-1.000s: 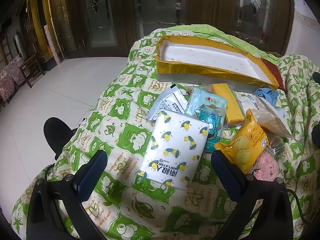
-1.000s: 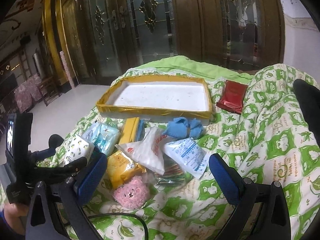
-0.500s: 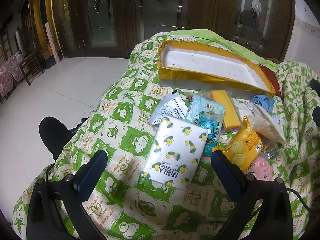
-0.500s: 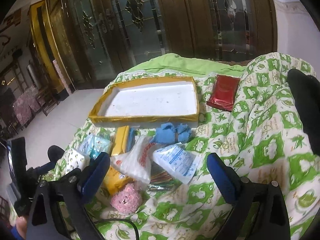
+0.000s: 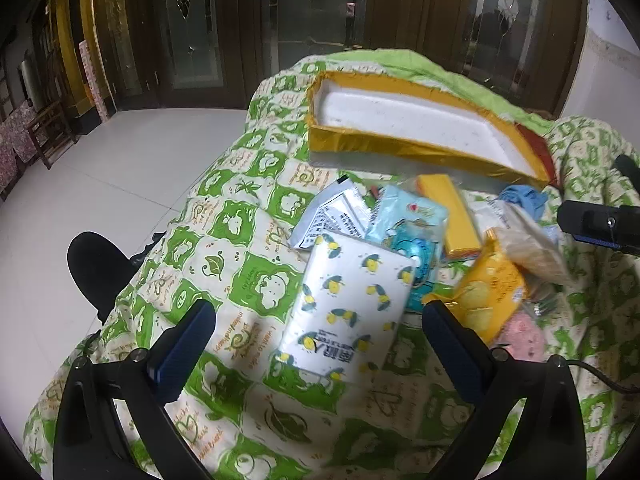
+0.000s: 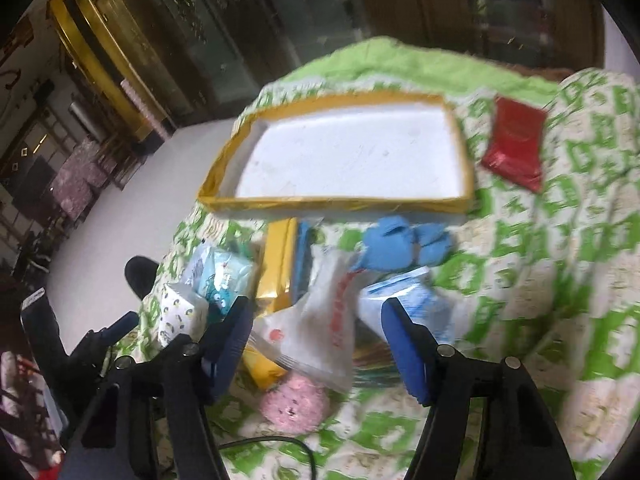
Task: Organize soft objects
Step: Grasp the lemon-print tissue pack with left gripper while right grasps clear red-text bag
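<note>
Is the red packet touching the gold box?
Apart. The right wrist view shows quilt between the red packet and the gold box rim.

We see a home: a green-patterned quilt (image 5: 248, 264), ornate wooden glass-paned doors (image 5: 320, 20), a pale tiled floor (image 5: 100, 168).

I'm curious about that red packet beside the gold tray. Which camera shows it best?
The right wrist view: the red packet lies fully visible beside the gold tray. The left wrist view shows only a red sliver behind the tray's far corner.
</note>
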{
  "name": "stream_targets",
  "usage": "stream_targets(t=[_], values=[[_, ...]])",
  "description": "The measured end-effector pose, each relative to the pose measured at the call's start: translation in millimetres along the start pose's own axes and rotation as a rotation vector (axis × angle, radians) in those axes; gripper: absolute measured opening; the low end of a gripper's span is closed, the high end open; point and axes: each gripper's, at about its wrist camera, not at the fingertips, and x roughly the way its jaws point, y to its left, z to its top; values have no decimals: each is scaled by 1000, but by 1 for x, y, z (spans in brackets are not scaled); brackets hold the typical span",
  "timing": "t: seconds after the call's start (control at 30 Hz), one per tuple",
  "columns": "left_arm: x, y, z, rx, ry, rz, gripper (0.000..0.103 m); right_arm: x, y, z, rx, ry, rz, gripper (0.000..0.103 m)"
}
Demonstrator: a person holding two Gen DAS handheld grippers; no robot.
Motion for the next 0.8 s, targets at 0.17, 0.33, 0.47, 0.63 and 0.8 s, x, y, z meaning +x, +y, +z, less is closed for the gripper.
stream_targets(t=[0.17, 0.33, 0.47, 0.63, 0.8], values=[[21, -3, 1, 24, 64, 21, 84, 28, 2, 13, 38, 68, 31, 61], [30, -10, -4, 66, 91, 17, 55, 51, 3, 17, 61, 103, 18, 47], [24, -5, -2, 39, 71, -15, 54, 62, 0, 14, 56, 111, -15, 27], [17, 0, 2, 10, 47, -42, 54, 58, -12, 12, 74, 93, 8, 19], [20, -1, 1, 9, 54, -42, 54, 42, -19, 0, 81, 51, 69, 14]])
